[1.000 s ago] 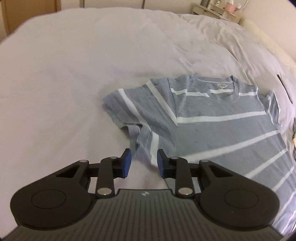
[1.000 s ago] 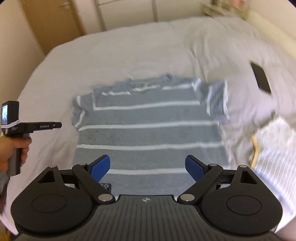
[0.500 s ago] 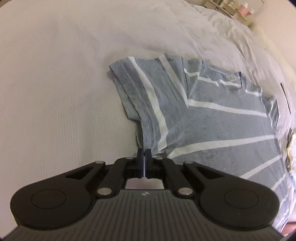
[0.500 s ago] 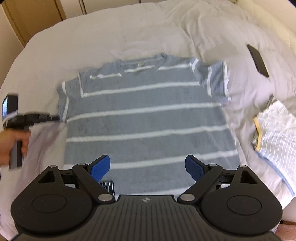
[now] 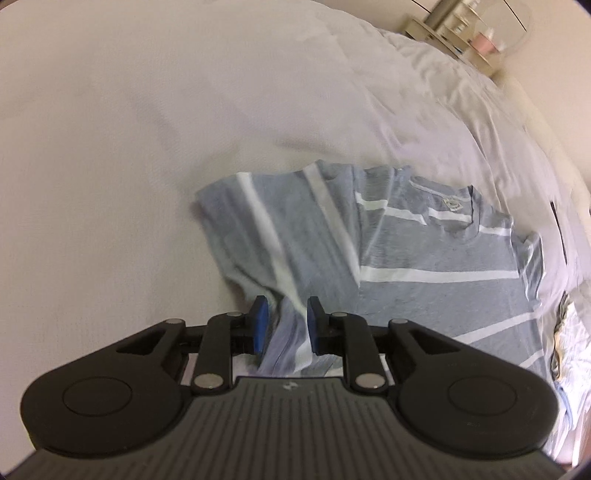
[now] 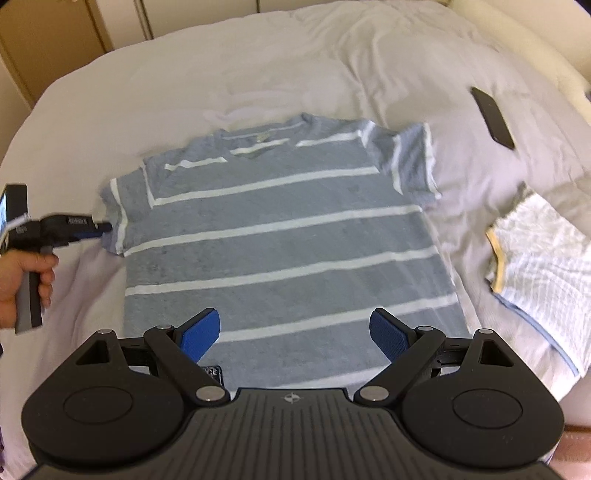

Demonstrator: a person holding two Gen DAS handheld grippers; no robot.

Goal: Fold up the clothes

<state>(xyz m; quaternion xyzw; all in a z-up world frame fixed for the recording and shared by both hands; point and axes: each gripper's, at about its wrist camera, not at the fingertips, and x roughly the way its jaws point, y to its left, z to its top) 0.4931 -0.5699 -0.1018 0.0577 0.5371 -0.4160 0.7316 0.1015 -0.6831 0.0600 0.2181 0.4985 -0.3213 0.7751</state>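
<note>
One grey striped T-shirt (image 6: pixel 280 236) lies flat on your white bed (image 6: pixel 184 81). Your left gripper (image 5: pixel 283 326) stands narrowly parted around its sleeve edge. Your right gripper (image 6: pixel 294 334) is spread wide above the hem. Containers: none visible. A phone (image 6: pixel 493 117) and folded cloth (image 6: pixel 543 258) lie beside.

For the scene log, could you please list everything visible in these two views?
T-shirt: one, grey-blue with white stripes, flat on the bed.
Bed cover: one, white, under everything.
Phone: one, black, on the cover beyond the shirt's right sleeve.
Folded cloth: one, white with a yellow edge, right of the shirt.
Shelf: one, pale, far corner.
Left gripper: one, black with blue pads, open around the sleeve.
Right gripper: one, open above the hem.
Hand: one, holding the left gripper's handle.
</note>
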